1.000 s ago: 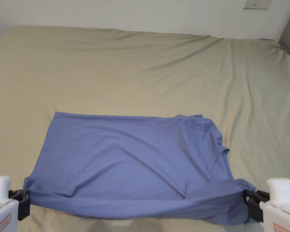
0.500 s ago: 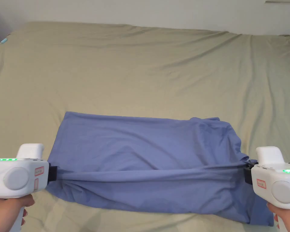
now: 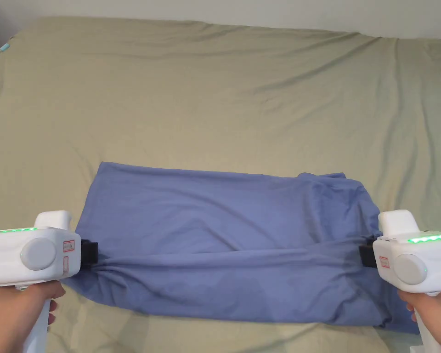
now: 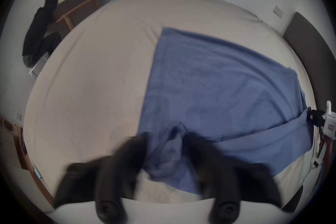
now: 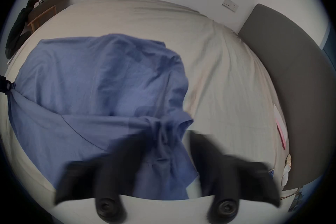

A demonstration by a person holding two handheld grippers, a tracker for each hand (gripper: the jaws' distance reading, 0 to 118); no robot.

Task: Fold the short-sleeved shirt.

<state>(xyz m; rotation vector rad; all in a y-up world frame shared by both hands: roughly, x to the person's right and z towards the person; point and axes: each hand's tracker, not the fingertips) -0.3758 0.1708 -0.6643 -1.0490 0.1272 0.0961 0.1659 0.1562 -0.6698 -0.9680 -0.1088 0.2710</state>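
Mid lengthwise fold: shirt (image 3: 224, 230) at 6 o'clock on bed (image 3: 215, 92). Left gripper (image 3: 90, 253) and right gripper (image 3: 365, 255) each clamp a bunched near-edge corner, fabric taut between. Next: carry toward 12, lay level.

Motion blur is smearing your left hand-held gripper (image 4: 164, 151) and right hand-held gripper (image 5: 166, 144), hiding their grip on the shirt (image 3: 224, 234).

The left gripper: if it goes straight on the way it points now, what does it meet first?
The left gripper points across the beige bedsheet toward the right gripper. It would first push into the blue cotton short-sleeved shirt bunched between its jaws; depth beyond is unclear.
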